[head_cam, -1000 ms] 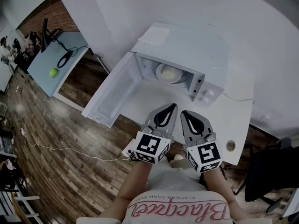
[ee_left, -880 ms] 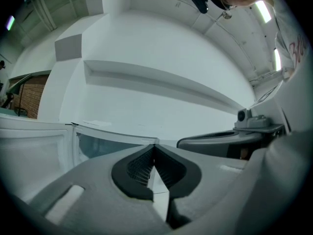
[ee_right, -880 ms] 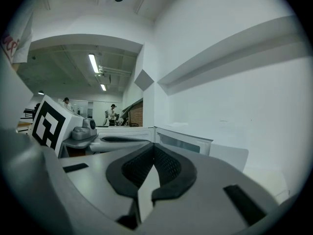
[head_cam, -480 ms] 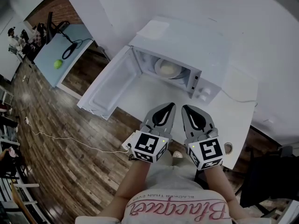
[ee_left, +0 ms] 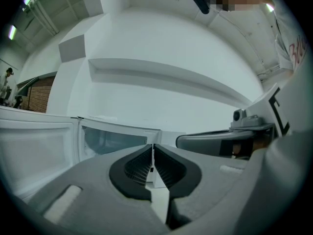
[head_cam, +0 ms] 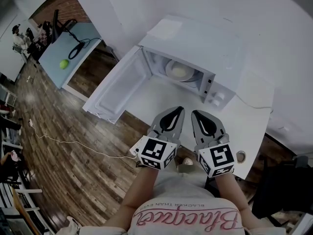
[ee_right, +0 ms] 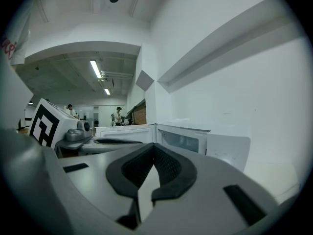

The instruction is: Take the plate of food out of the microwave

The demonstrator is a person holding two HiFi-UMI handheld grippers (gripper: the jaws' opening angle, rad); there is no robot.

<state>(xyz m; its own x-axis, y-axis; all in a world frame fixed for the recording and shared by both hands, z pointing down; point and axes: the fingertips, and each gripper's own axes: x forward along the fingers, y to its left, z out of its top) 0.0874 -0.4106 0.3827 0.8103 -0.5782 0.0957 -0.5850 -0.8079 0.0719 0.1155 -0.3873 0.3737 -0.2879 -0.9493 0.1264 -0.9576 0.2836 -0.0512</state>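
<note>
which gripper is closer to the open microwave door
Left. The left gripper is right of the door in the head view, apart from it; the right gripper is farther right, beyond the left one.

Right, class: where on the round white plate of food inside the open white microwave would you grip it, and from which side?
Probably best: take the round white plate by its front rim, coming in level through the white microwave's open front. Its walls block every other side, and pale food covers the plate's middle, leaving only the rim bare.
</note>
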